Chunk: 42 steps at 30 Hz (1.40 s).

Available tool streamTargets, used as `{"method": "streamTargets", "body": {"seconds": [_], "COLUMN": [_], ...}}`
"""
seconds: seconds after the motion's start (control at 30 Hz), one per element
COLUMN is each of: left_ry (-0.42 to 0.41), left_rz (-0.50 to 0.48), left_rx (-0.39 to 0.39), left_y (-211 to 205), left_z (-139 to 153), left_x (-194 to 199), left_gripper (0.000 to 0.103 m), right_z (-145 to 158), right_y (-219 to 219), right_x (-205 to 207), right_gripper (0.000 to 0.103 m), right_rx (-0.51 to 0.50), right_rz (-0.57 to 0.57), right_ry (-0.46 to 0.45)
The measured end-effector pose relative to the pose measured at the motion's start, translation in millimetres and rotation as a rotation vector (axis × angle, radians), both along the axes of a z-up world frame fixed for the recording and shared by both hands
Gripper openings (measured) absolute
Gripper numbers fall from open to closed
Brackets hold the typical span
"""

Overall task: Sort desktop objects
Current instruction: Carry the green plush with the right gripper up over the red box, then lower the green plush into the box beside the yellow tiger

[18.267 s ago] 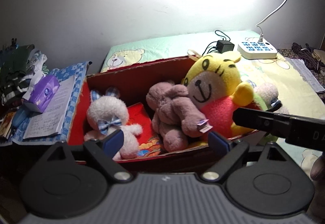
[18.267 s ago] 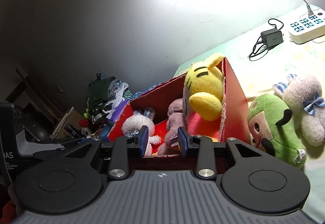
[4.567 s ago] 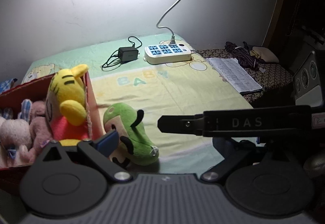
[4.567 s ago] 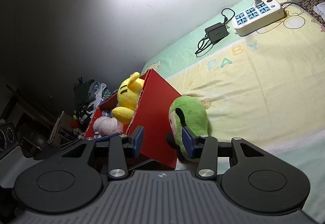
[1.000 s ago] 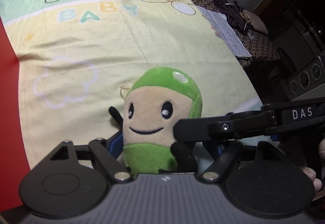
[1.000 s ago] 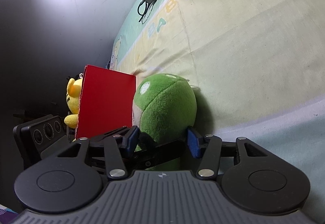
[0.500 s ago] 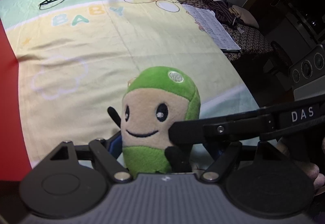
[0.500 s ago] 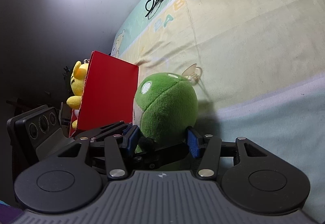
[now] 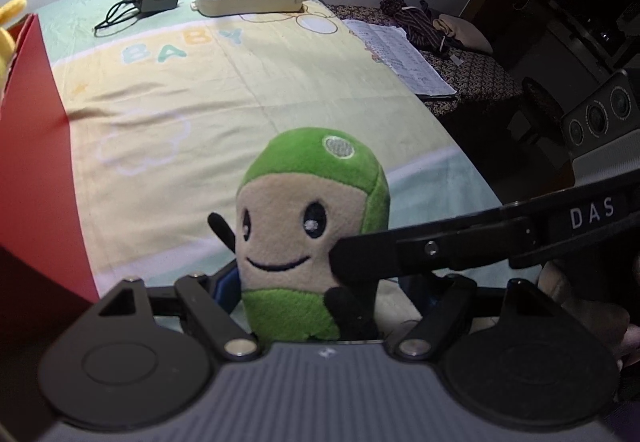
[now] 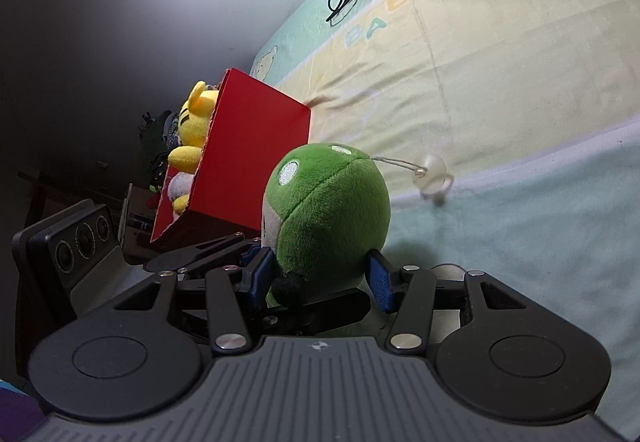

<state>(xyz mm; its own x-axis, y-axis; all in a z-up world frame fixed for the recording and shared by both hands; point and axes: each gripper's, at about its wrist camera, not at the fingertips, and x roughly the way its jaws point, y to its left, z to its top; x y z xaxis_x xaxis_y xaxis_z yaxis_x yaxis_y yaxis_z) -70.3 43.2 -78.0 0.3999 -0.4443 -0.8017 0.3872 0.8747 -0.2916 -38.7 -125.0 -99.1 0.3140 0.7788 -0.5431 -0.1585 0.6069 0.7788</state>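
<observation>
In the left wrist view the green plush (image 9: 312,230) stands upright between the fingers of the left gripper (image 9: 320,298), facing the camera; whether they pinch it cannot be told. A red box (image 9: 36,161) stands at the left on the sheet (image 9: 240,81). In the right wrist view the right gripper (image 10: 322,278) straddles the plush (image 10: 328,209), its blue pads (image 10: 378,280) at either side, grip unclear, with the box (image 10: 248,157) just beside it.

Right gripper (image 10: 322,280) sits low, blue pads clamped on either side of the green plush toy (image 10: 328,209). Left gripper (image 9: 320,294) faces it from the front, its fingers spread wide around the toy, right gripper's finger crossing before it.
</observation>
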Motion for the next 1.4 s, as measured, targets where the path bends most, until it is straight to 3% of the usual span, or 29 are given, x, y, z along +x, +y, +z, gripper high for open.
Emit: {"method": "streamTargets", "body": {"seconds": [0.3, 0.73, 1.03, 1.4], "left_ry": [-0.087, -0.280, -0.483, -0.530], "left_rz": [-0.089, -0.201, -0.166, -0.044], "left_rx": [-0.044, -0.143, -0.078, -0.021], "left_y": [51, 130, 183, 241], "left_z": [35, 93, 117, 102], "left_x": [-26, -48, -47, -13], "left_gripper": [0.081, 0.082, 0.084, 0.086], "right_z": [24, 84, 105, 85], "right_y": [40, 111, 169, 225], "right_x": [-45, -90, -73, -15], "right_gripper": [0.053, 0.053, 0.054, 0.054], "right_rx": [0.039, 0.030, 0.028, 0.034], "right_rz": [-0.109, -0.286, -0.278, -0.205], "right_ry": [-0.101, -0.344, -0.507, -0.591]}}
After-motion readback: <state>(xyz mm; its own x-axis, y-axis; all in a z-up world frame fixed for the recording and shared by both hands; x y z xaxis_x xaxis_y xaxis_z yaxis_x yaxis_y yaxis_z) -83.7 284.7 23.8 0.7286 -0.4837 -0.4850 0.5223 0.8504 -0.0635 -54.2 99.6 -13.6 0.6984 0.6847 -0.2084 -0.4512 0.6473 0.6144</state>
